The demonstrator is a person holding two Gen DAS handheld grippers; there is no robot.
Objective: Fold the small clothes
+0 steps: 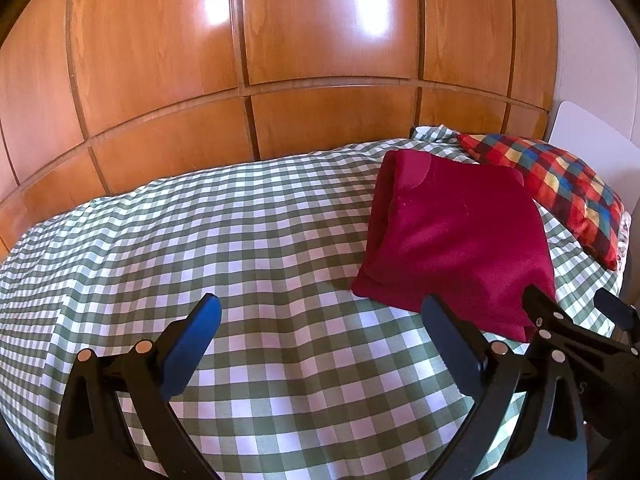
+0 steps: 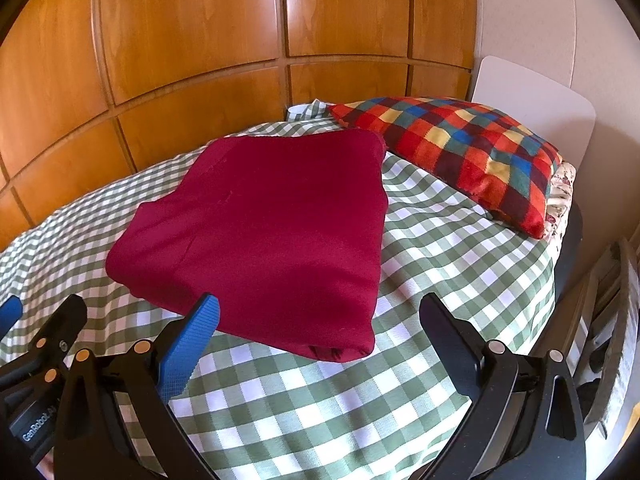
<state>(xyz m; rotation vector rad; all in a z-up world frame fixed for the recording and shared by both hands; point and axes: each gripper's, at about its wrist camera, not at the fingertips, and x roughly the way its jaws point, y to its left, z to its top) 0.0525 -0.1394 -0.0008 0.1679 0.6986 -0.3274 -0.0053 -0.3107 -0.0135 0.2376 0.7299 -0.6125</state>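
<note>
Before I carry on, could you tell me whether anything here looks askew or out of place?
Nothing stands out. The folded dark red garment lies flat on the green-and-white checked bedspread, apart from the multicoloured checked pillow. Both hand-held grippers, left and right, are open and empty.

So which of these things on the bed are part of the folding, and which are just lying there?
Part of the job:
- dark red folded knit garment
- left gripper, open
- right gripper, open

Just lying about:
- multicoloured checked pillow
- green-and-white gingham bedspread underneath
- glossy wooden wardrobe doors behind the bed
- white headboard
</note>
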